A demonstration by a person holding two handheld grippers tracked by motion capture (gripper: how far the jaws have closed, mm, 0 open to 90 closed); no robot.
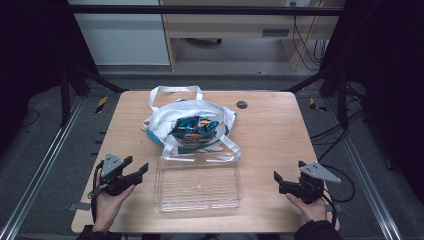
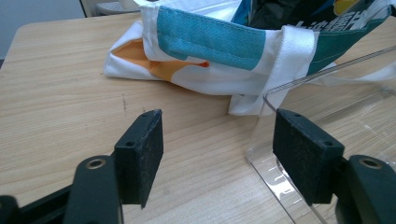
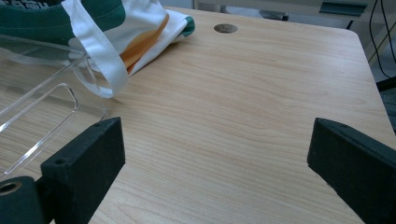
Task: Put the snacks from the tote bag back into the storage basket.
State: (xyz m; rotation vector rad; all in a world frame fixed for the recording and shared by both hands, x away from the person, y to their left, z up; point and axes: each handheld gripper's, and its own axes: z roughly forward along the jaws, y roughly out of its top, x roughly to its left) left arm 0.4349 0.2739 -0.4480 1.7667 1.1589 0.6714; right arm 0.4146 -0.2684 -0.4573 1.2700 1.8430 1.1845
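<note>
A white tote bag (image 1: 192,120) with teal and orange patches holds blue-and-black packets (image 1: 195,127) at twelve o'clock from the clear tray (image 1: 198,185) on pale wood-grain table (image 1: 270,135).

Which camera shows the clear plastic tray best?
The high view: the whole clear plastic tray lies empty between the tote bag and the table's near edge. The left gripper view catches one corner; the right gripper view shows one rim.
</note>
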